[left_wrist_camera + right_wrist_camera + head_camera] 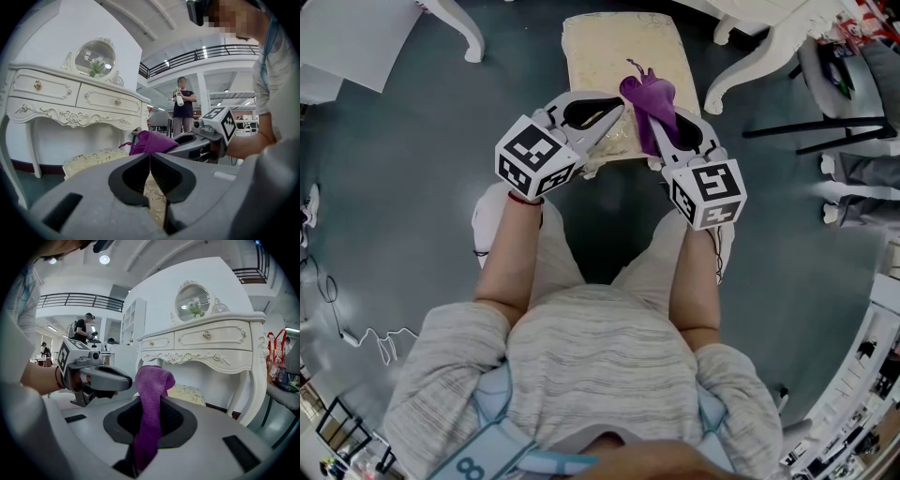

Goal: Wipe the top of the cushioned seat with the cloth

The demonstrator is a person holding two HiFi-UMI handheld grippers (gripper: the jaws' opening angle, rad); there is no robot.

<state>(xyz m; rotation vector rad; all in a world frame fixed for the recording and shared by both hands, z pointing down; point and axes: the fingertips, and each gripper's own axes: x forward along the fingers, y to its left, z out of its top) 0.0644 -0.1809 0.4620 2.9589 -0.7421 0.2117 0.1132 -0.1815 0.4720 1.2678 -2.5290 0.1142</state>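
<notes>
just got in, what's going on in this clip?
A person holds a tool in each hand over the near edge of the cushioned seat. The right tool is shut on the purple cloth, which sticks up past its tips. The left tool is shut and empty beside it. Whether the cloth touches the seat can't be told.

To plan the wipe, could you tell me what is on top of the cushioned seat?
The cushioned seat looks bare where visible. Its near edge is hidden behind the left gripper, jaws shut, and the purple cloth clamped in the right gripper.
</notes>
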